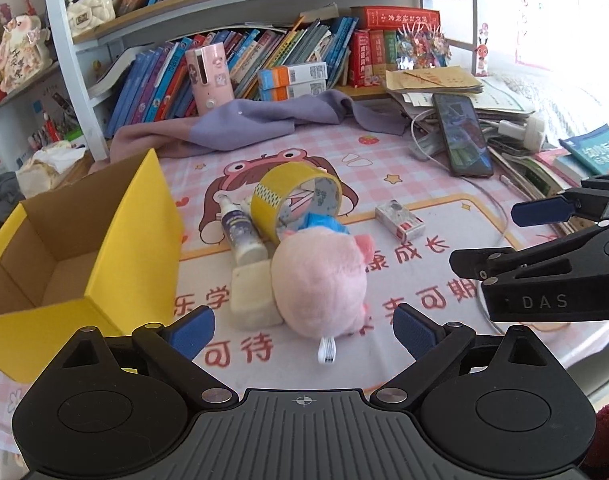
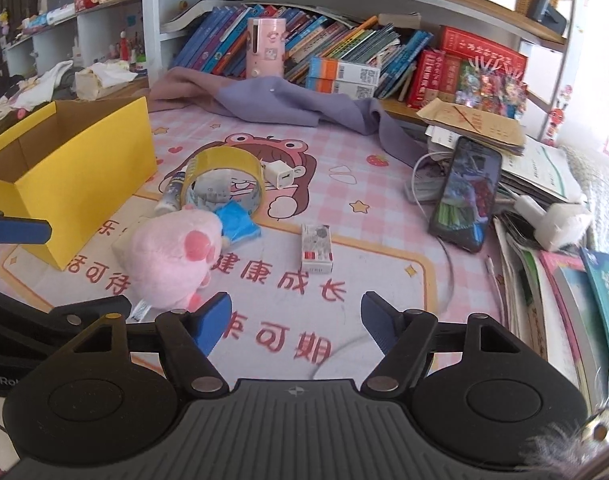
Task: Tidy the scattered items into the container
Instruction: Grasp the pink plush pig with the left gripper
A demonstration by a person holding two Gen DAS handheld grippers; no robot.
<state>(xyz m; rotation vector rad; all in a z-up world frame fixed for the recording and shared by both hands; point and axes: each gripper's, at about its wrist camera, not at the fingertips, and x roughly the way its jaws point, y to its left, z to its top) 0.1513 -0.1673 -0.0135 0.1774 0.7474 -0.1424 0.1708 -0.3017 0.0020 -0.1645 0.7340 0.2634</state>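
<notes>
An open yellow box stands at the left of the desk mat. Beside it lie a pink plush pig, a yellow tape roll, a small white bottle, a blue packet, a cream block, a white charger cube and a small white-and-red box. My left gripper is open just short of the pig. My right gripper is open over bare mat, nothing between its fingers.
A purple cloth is bunched at the back below shelves of books. A phone leans on stacked papers and books at the right, with white cables beside it. A pink canister stands on the shelf.
</notes>
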